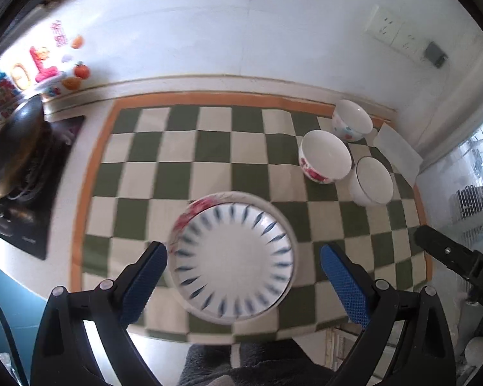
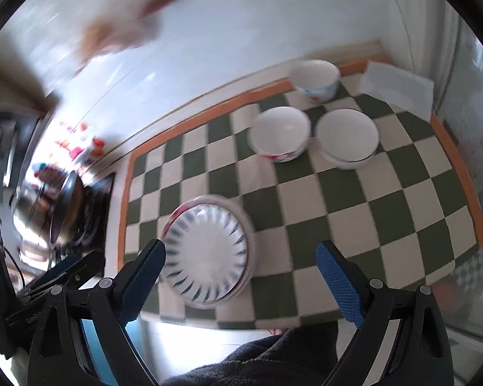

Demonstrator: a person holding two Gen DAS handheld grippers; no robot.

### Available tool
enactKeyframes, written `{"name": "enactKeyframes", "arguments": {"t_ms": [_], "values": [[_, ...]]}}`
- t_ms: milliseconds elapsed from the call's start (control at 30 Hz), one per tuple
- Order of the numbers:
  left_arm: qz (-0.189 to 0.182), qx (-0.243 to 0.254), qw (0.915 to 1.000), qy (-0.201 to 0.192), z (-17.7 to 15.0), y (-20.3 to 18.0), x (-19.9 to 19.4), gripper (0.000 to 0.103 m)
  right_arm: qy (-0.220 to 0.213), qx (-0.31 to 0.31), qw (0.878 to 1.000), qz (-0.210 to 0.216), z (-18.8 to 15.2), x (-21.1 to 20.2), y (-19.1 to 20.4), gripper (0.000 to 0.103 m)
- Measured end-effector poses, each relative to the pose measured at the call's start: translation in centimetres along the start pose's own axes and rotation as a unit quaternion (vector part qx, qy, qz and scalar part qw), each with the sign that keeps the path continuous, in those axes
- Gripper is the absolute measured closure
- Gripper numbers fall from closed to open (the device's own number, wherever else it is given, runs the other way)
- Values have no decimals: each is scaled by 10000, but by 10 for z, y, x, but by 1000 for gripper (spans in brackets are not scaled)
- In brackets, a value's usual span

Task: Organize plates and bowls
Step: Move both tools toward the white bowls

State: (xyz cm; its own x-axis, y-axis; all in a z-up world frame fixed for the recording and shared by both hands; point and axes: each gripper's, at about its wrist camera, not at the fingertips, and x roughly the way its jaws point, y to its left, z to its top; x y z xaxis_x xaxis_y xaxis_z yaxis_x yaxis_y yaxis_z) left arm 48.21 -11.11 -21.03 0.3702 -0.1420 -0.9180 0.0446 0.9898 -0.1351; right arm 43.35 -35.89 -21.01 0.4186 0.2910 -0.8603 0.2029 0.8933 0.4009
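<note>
Glazed china is the risk: the plate stack (image 1: pixel 232 259), a blue-rayed plate on a red-flowered one, sits low in the middle of the left view on the checked cloth (image 1: pixel 183 148), near the cloth's front edge, and a careless nudge could slide it off toward the person. The left gripper (image 1: pixel 243 276) is spread wide, its blue pads either side of the stack and apparently above it, holding nothing. The right gripper (image 2: pixel 240 276) is likewise spread and empty, with the stack at lower left of its view, beside its left pad. Both views are smeared, so contact cannot be judged for certain. Three bowls wait at the upper right of the left view: a flowered bowl (image 1: pixel 325 157), a plain bowl (image 1: pixel 372 181) just beside it, and a dotted bowl (image 1: pixel 352 120) farther back by the wall. I judge these are still to be nested; the first two stand so close that a pad going between them might knock one over, and smooth curved rims could slip from the pads. A dark pan (image 1: pixel 19 138) on a cooktop fills the left edge, well apart from the crockery, and a folded white sheet (image 1: pixel 399 151) lies behind the bowls. The right gripper's dark body intrudes at the lower right of the left view, so the two tools could collide.
</note>
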Motion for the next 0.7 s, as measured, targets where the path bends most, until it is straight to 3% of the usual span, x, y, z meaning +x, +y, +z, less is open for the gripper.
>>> {"name": "enactKeyframes", "arguments": {"t_ms": [200, 367, 533, 700], "values": [[-256, -272, 9969, 687, 52, -40, 76, 6, 337, 395, 9984, 205, 73, 45, -67, 7], [-364, -451, 9921, 1110, 86, -63, 133, 11, 573, 186, 9980, 193, 141, 90, -97, 10], [-571, -923, 9814, 1581, 103, -67, 185, 33, 1045, -384, 9935, 250, 200, 149, -96, 30], [-694, -1201, 9729, 1849, 107, -72, 221, 45, 1687, -1044, 9800, 135, 230, 214, -79, 51]]}}
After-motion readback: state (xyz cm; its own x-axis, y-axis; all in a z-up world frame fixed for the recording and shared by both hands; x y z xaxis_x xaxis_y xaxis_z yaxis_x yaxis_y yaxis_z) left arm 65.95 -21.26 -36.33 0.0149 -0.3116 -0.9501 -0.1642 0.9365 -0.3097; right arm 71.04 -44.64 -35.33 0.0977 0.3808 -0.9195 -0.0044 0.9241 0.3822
